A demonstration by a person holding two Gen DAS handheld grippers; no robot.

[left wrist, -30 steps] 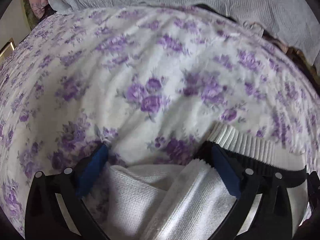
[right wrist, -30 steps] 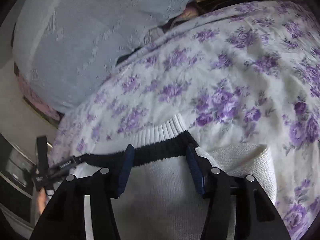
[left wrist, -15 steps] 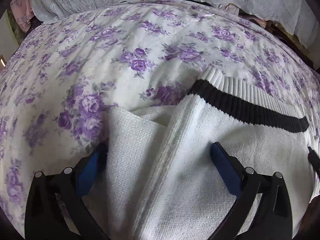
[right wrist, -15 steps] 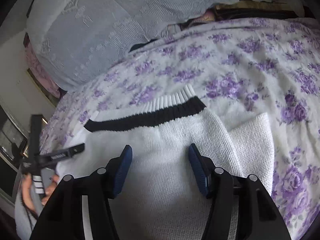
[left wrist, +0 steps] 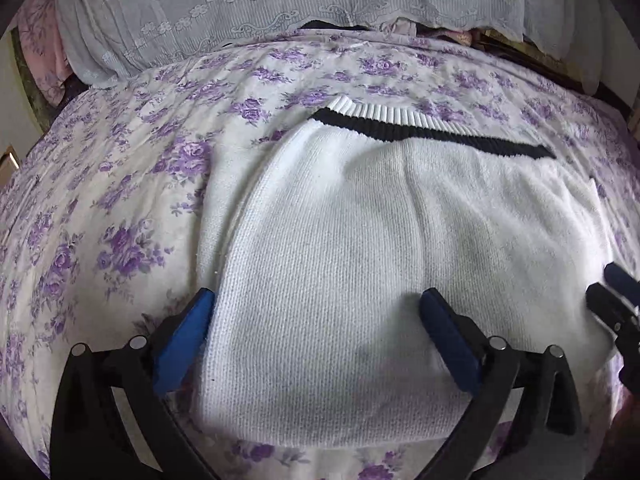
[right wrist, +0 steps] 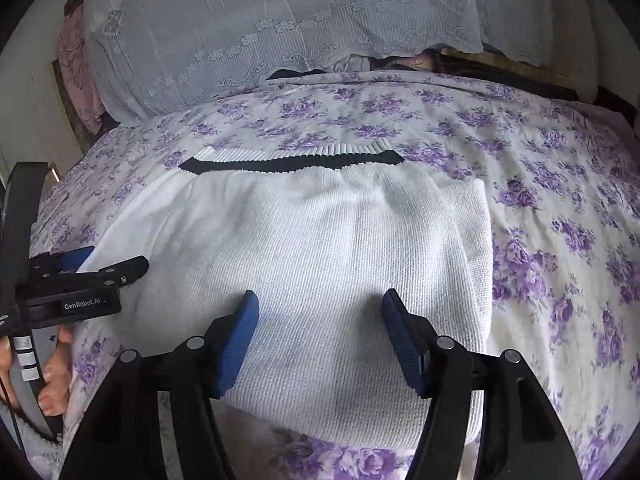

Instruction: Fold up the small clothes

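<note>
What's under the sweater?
The folded sweater lies on the floral bedspread. A lower knit layer sticks out at its right edge. Anything else beneath is covered.

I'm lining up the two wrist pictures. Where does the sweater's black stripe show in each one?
Left wrist view: the black stripe runs across the upper middle, slanting down to the right, at the far edge of the white sweater.
Right wrist view: the black stripe lies nearly level, upper middle, left of centre.
Shared landmark: the lace-covered pillow beyond the floral bedspread.
</note>
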